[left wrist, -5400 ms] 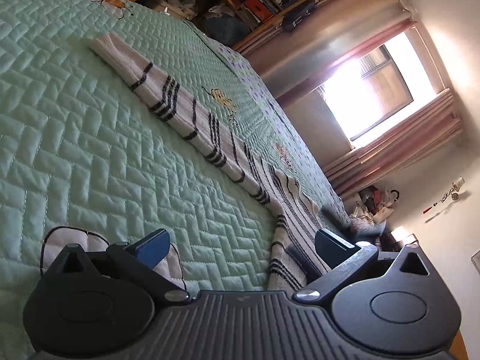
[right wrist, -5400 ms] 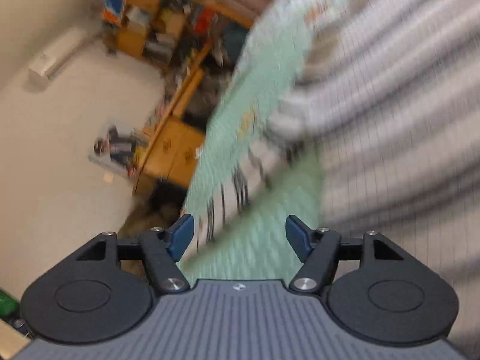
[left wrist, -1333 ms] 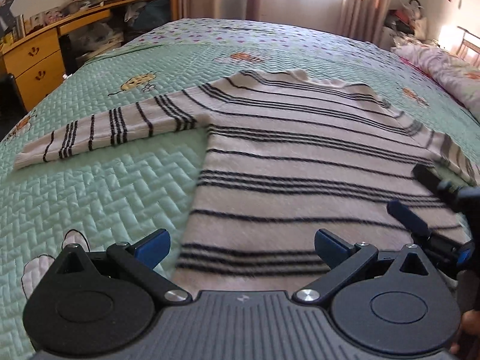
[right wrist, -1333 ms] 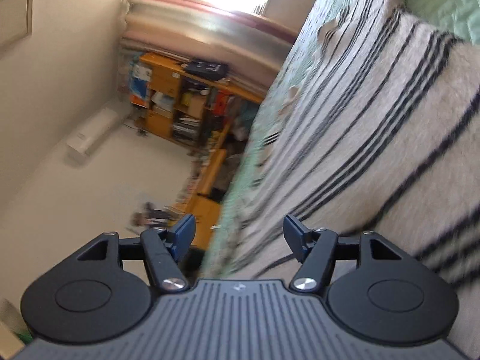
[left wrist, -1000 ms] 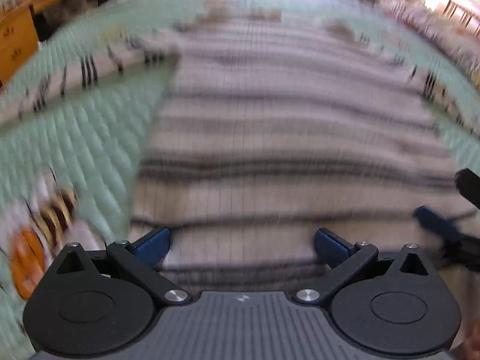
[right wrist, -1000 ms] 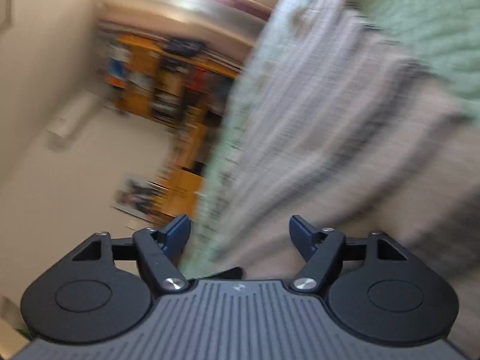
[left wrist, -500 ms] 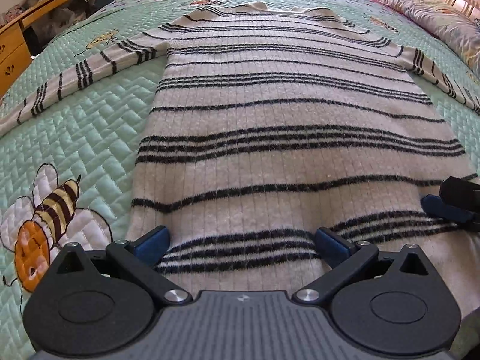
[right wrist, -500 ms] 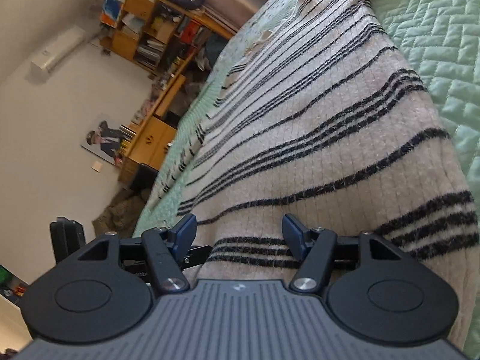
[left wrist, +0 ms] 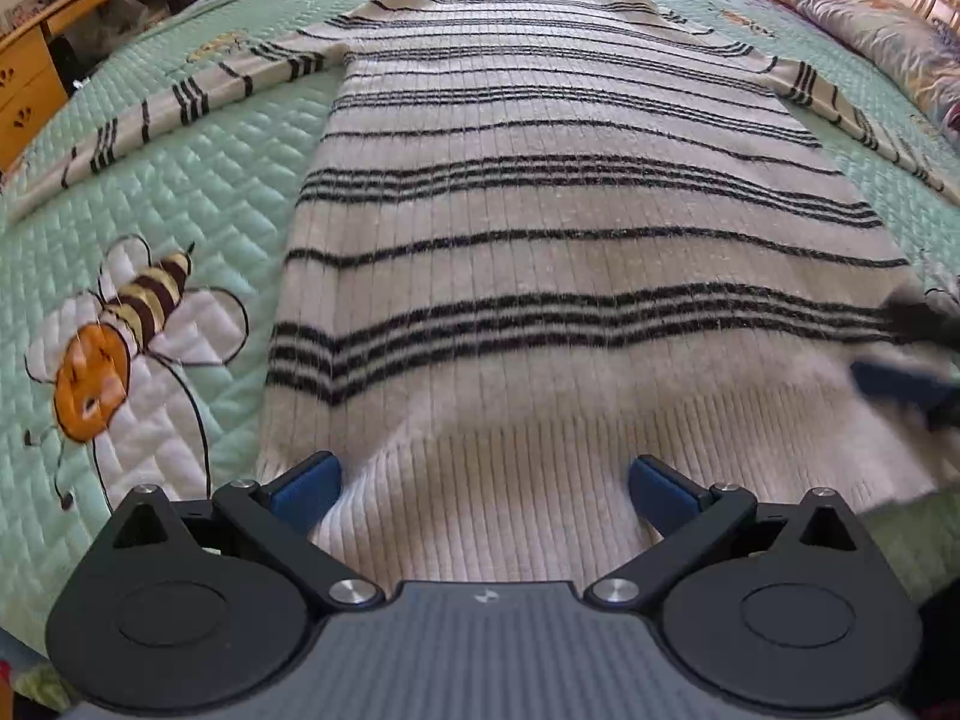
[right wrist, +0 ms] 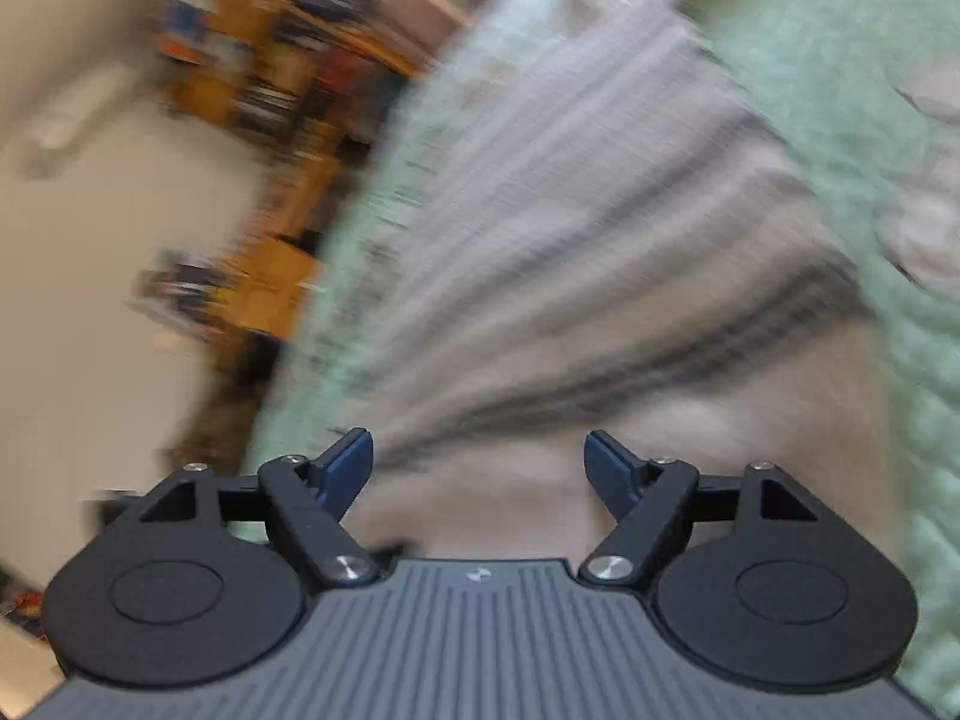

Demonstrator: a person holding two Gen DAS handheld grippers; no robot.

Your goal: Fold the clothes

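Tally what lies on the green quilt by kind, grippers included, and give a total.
Striped sweater: 1
Floral pillow: 1
Grippers: 2, the left gripper and the right gripper, both with jaws open
Total: 4

Sweater [left wrist: 570, 276]: fuzzy ribbed knit, cream with black stripes, matt, slightly hairy nap. Bedspread [left wrist: 198, 180]: quilted mint cloth, herringbone stitching, faint sheen, embroidered bee [left wrist: 114, 330]. Left gripper [left wrist: 483, 483]: matt black plastic body, ridged grey plate, blue matt pads, shiny metal pivot screws. Drawer unit [left wrist: 24, 96]: varnished orange wood. Right gripper [right wrist: 477, 459]: same plastic.
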